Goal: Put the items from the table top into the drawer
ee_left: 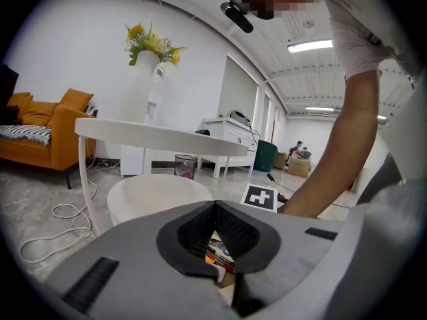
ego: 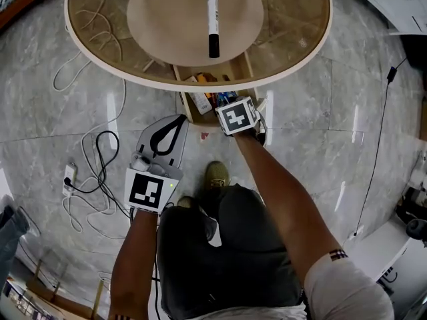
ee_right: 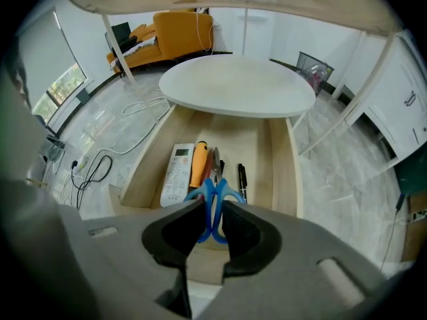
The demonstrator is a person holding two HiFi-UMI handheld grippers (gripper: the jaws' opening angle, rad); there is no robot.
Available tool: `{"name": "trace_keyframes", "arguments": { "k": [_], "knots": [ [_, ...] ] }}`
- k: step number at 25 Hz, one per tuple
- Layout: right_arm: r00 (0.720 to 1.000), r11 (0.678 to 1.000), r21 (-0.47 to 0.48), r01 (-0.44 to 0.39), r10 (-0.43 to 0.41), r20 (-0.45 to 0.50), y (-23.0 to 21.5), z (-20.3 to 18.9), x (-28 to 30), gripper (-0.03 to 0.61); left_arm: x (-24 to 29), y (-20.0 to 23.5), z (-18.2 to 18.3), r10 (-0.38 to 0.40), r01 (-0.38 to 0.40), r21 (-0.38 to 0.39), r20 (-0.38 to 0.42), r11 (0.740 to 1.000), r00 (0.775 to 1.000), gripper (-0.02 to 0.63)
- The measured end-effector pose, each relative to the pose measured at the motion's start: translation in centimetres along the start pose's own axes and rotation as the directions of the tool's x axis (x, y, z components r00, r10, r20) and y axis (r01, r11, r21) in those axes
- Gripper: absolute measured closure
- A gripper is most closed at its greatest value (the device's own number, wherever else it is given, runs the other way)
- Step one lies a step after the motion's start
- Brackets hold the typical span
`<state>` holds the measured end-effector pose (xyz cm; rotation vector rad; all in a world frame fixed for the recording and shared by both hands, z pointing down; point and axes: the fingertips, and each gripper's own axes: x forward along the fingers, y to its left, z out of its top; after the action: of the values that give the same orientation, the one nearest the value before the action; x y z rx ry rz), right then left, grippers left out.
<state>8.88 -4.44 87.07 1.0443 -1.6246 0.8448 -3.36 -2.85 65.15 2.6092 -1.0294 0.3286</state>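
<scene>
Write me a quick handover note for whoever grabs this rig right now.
Left claw: shut, empty, pointing toward the drawer.
Right claw: shut on the blue scissors, above the open drawer.
Done: remote, orange-handled tool and black pen lie in the drawer.
Left: drop the scissors in, then fetch the marker from the table top.
</scene>
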Motion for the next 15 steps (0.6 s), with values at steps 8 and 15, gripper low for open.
{"name": "trace_keyframes", "arguments": {
  "k": [8,15],
  "knots": [
    [1.000,0.999,-0.038,-0.025,0.025,0.000,0.7,0.5,0.9,0.476,0.0,0.4,-0.7,0.001,-0.002,-0.011,-0.028,1.000,1.000,0.614],
    [0.995,0.997,-0.050,-0.050,0.054,0.080,1.8,0.8,-2.4,0.471,-0.4,-0.6,0.6,-0.005,0.003,-0.032,-0.046,0.999,0.999,0.614]
  ]
}}
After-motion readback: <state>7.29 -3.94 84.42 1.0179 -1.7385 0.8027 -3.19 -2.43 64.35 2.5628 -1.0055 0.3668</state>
